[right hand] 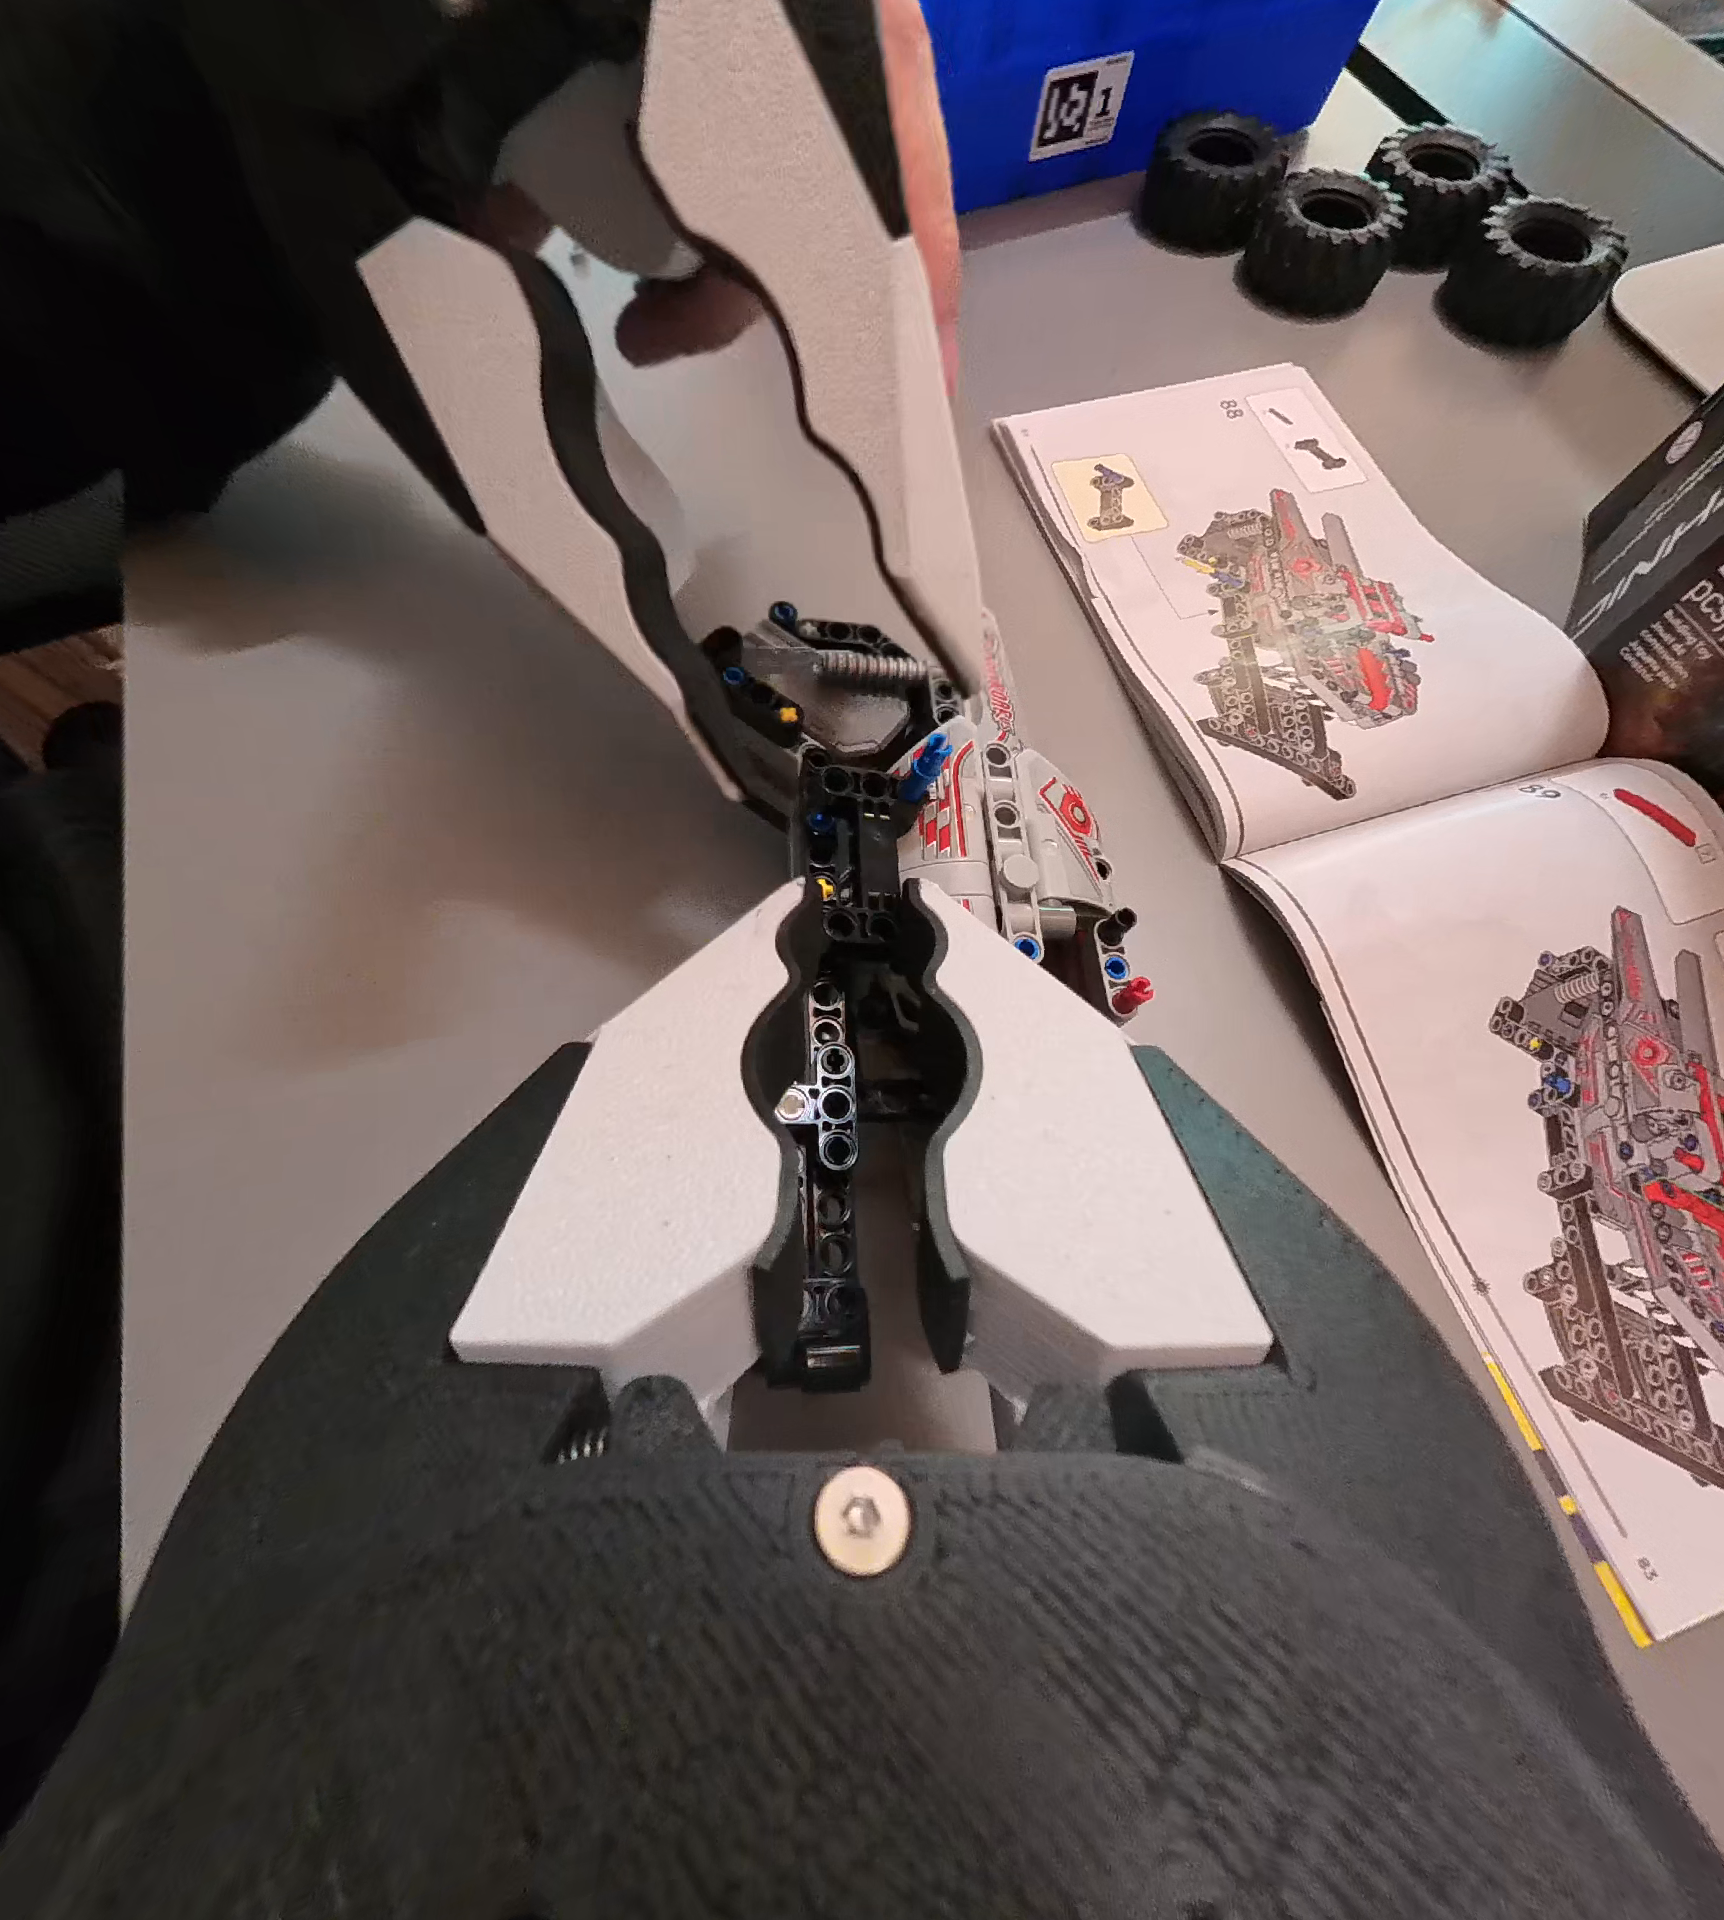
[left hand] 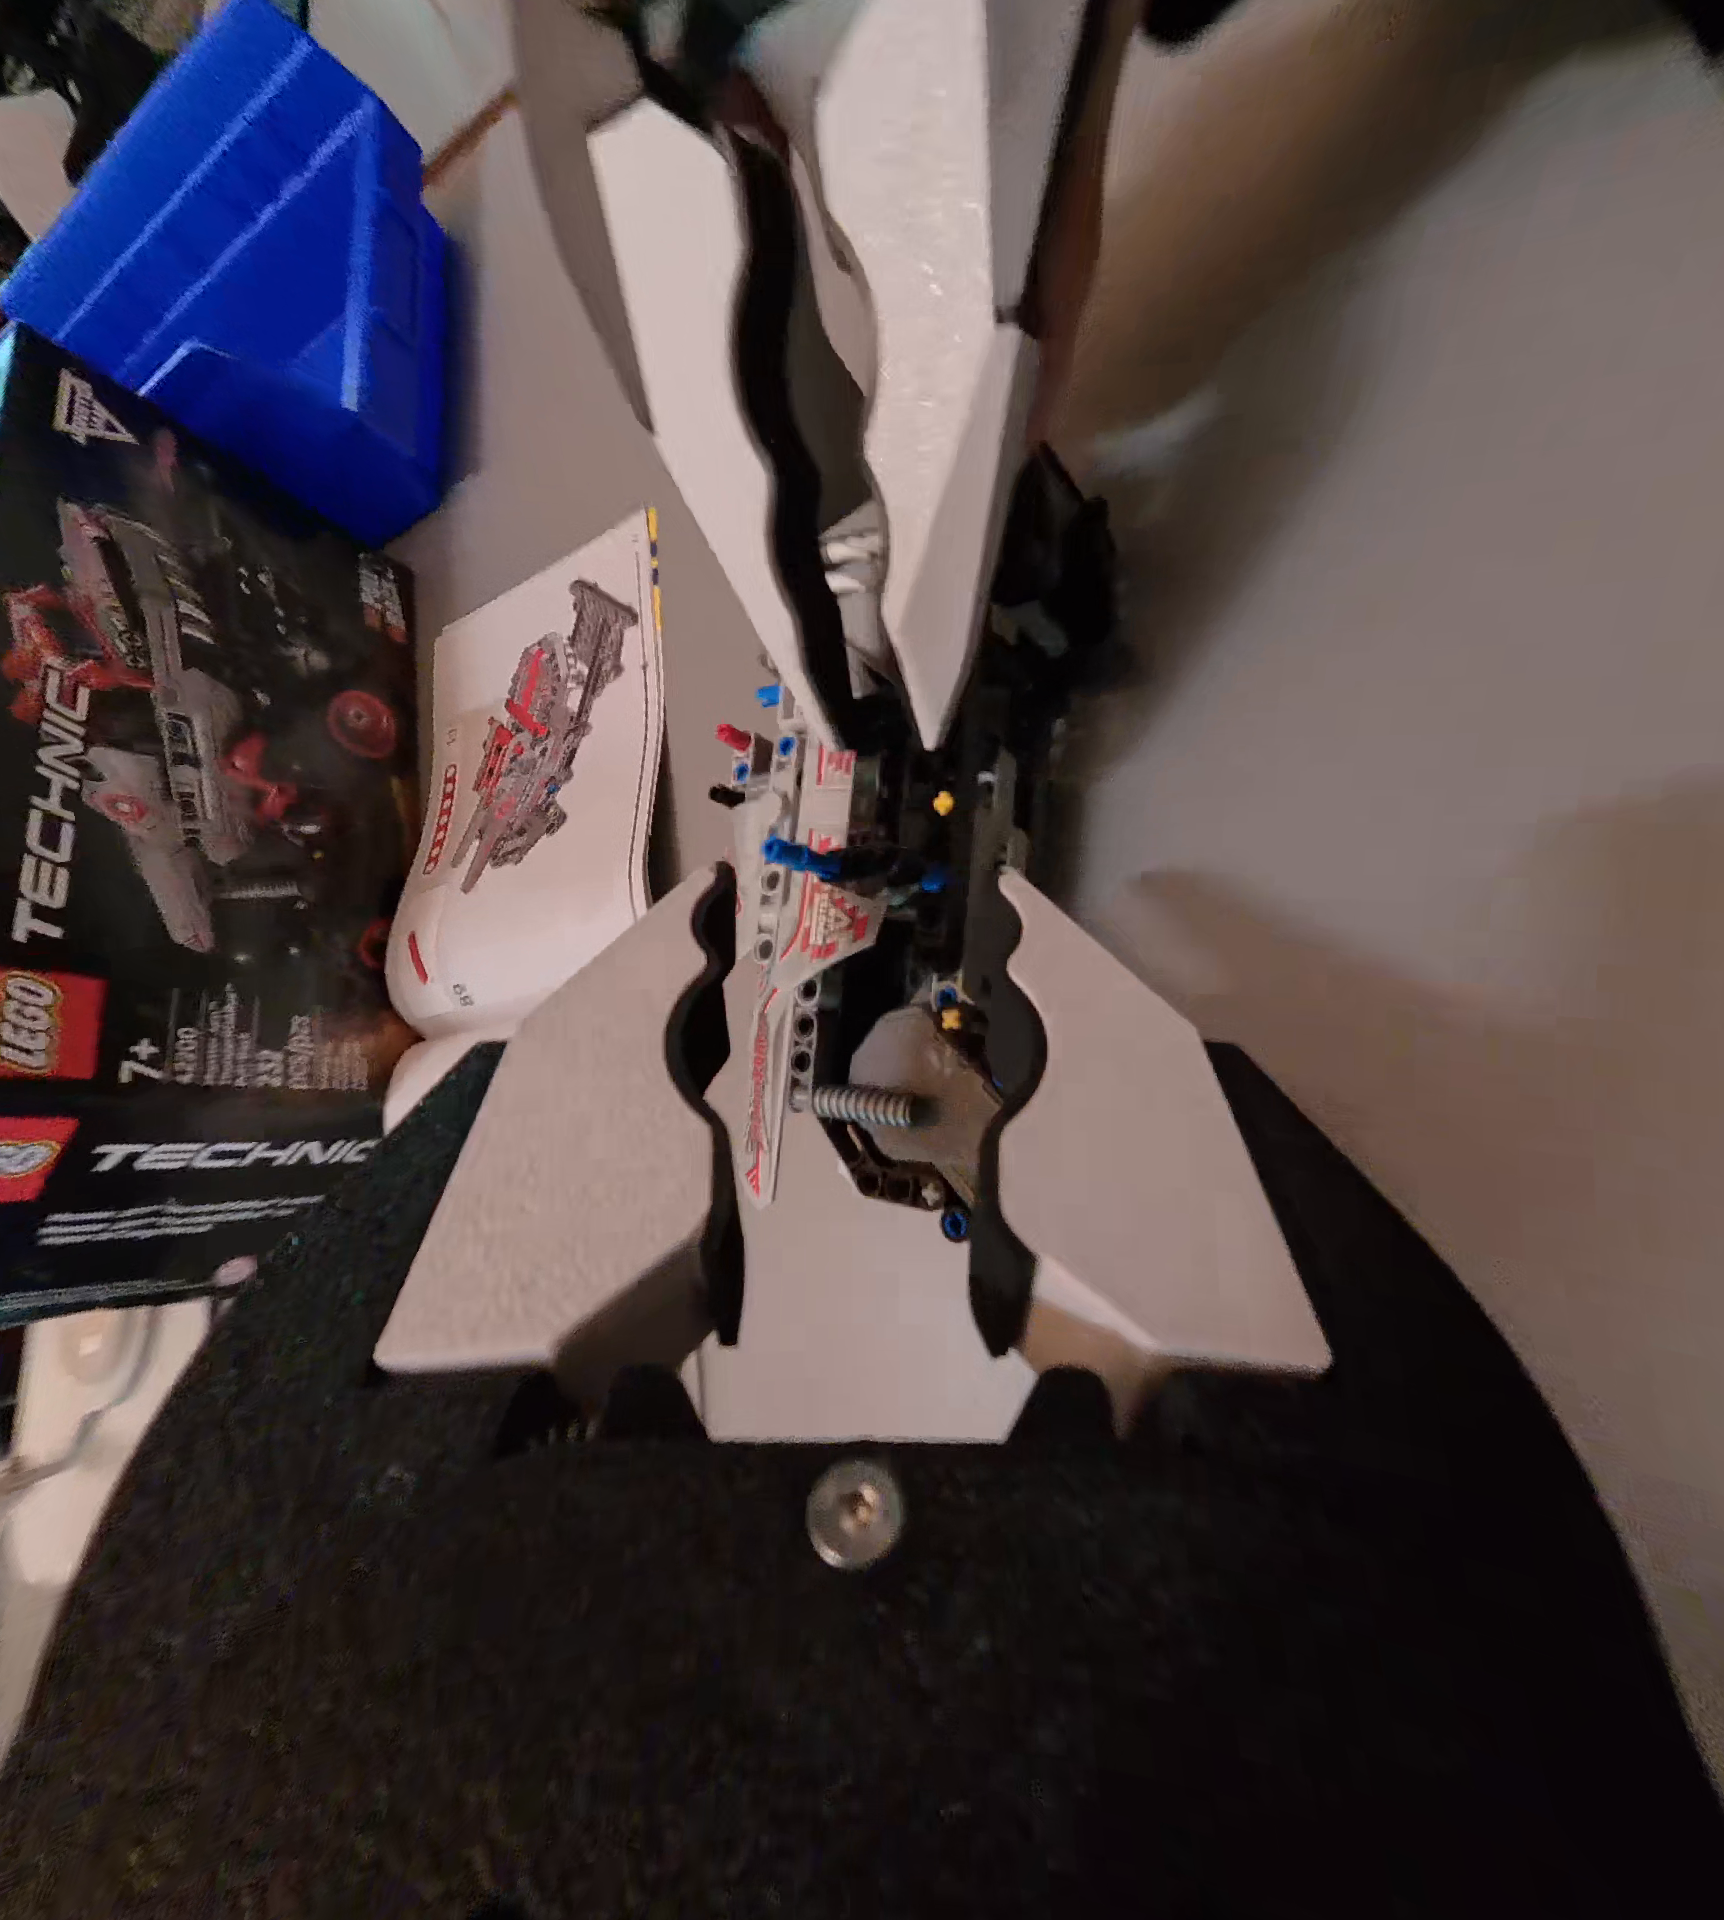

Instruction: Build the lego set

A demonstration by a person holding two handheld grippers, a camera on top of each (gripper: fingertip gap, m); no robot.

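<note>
Together, both ends gripped.
Model: half-built grey, black and red brick vehicle [right hand: 951, 831], just above grey counter [right hand: 422, 831].
Left gripper [left hand: 863, 914]: fingers pinching its spring end.
Right gripper [right hand: 858, 914]: fingers clamping its black beam.

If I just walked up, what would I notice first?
You'd spot the half-built lego truck in the middle, gripped from both ends by the left gripper and the right gripper. Beside it lies the open instruction booklet, with four black tires behind by the blue bin.
</note>
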